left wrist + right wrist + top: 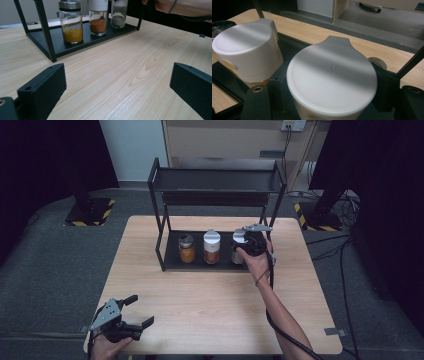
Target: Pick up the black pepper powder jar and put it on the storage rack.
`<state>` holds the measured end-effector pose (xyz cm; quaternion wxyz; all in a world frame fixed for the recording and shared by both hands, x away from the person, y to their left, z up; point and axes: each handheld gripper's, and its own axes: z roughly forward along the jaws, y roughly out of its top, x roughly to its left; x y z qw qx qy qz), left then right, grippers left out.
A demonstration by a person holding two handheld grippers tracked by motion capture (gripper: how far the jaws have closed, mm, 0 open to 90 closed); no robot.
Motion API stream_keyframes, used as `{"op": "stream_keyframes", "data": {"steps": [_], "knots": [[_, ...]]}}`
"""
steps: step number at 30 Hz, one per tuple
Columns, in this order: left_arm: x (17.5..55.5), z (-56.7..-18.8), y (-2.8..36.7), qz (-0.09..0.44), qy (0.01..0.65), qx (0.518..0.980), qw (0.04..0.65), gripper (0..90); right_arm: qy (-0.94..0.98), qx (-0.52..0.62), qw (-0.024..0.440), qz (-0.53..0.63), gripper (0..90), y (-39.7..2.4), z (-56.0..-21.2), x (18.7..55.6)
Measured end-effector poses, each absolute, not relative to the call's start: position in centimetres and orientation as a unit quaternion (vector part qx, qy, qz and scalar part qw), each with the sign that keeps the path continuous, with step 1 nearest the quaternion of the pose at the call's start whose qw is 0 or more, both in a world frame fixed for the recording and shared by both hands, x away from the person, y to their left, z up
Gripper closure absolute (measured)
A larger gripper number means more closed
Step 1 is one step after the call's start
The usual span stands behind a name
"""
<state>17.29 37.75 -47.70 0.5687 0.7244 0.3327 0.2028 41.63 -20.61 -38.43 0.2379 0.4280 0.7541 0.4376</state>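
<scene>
Three spice jars stand on the lower shelf of a black two-tier rack [159, 220]. The left jar [186, 248] has a metal lid and yellow powder. A white cap tops the middle jar [211, 247], which holds orange powder. My right gripper [248, 245] is shut on the right jar [238, 251], which has a white cap and grey contents. In the right gripper view that cap [332, 77] sits between the two jaws of the right gripper [334, 101], with the middle jar's cap [247, 52] beside it. My left gripper [141, 310] rests open at the table's near left corner, nothing between its jaws.
The rack's upper shelf [215, 182] overhangs the jars, and its front posts [45, 30] stand at the shelf corners. The person's right forearm [280, 310] crosses the right half of the wooden table [210, 295]. A cabinet and dark stands lie beyond the table.
</scene>
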Motion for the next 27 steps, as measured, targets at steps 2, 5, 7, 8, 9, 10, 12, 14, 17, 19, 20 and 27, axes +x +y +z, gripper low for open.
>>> {"op": "stream_keyframes", "data": {"steps": [2,5,7,8,9,10,12,14,17,19,20,27], "knots": [[17.3,-47.7,37.7,0.203,0.332,0.725,0.568,0.0,0.753,0.428,0.237,0.439,30.8,-20.6,-38.6,41.6],[17.3,-47.7,37.7,0.203,0.332,0.725,0.568,0.0,0.754,0.428,0.237,0.439,30.8,-20.6,-38.7,41.6],[17.3,-47.7,37.7,0.203,0.332,0.725,0.568,0.0,0.754,0.429,0.236,0.438,30.8,-20.5,-38.8,41.6],[17.3,-47.7,37.7,0.203,0.332,0.725,0.568,0.0,0.754,0.429,0.236,0.438,30.8,-20.5,-38.8,41.6],[17.3,-47.7,37.7,0.203,0.332,0.725,0.568,0.0,0.754,0.429,0.235,0.438,30.8,-20.5,-38.9,41.6],[17.3,-47.7,37.7,0.203,0.332,0.725,0.568,0.0,0.754,0.429,0.235,0.439,30.8,-20.5,-38.9,41.6],[17.3,-47.7,37.7,0.203,0.332,0.725,0.568,0.0,0.755,0.429,0.235,0.437,30.8,-20.4,-39.0,41.6],[17.3,-47.7,37.7,0.203,0.332,0.726,0.568,0.0,0.754,0.429,0.236,0.438,30.8,-20.5,-39.1,41.6],[17.3,-47.7,37.7,0.203,0.331,0.726,0.568,0.0,0.752,0.431,0.236,0.439,30.8,-20.5,-39.2,41.5],[17.3,-47.6,37.7,0.203,0.331,0.726,0.567,0.0,0.751,0.431,0.237,0.441,30.7,-20.5,-39.3,41.4],[17.3,-47.6,37.7,0.203,0.331,0.726,0.567,0.0,0.751,0.43,0.238,0.442,30.7,-20.5,-39.3,41.3],[17.3,-47.6,37.7,0.202,0.33,0.727,0.567,0.0,0.751,0.426,0.244,0.443,30.5,-20.4,-39.6,41.0]]}}
